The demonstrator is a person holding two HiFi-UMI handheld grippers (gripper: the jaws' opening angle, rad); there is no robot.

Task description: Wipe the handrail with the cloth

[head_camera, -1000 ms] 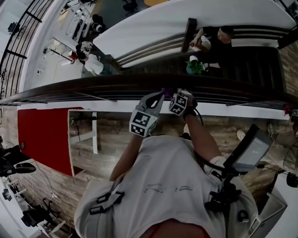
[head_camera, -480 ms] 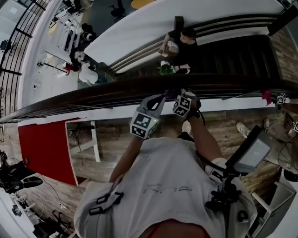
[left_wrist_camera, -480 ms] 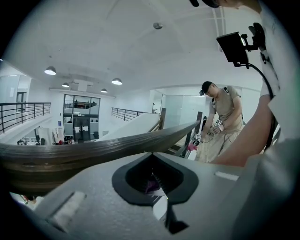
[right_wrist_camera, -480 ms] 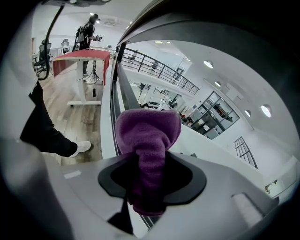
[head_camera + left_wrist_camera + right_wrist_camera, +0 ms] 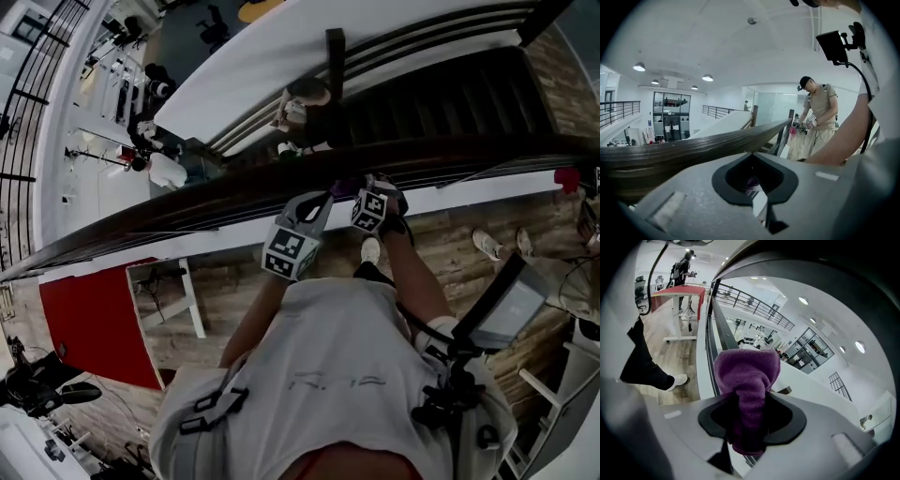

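The dark wooden handrail [image 5: 187, 202] crosses the head view from lower left to upper right. At its middle, my right gripper [image 5: 354, 187] is shut on a purple cloth [image 5: 338, 187] that rests against the rail. In the right gripper view the cloth [image 5: 747, 380] bulges out of the shut jaws of the right gripper [image 5: 747, 427], with the rail's edge [image 5: 719, 329] running away behind it. My left gripper [image 5: 321, 199] sits just left of the cloth by the rail. In its own view the left gripper [image 5: 754, 187] has its jaws together, the handrail [image 5: 693, 150] above them and a purple scrap showing through the gap.
Below the rail a staircase [image 5: 450, 94] descends, with a person [image 5: 300, 103] on it. A red desk [image 5: 89, 319] and a white frame [image 5: 178, 300] stand on the wooden floor at left. Another person [image 5: 818, 117] with grippers stands by the rail further along.
The background has slid left and the rail looks more tilted, while both grippers and the cloth stay on the rail. The person on the stairs has shifted left.
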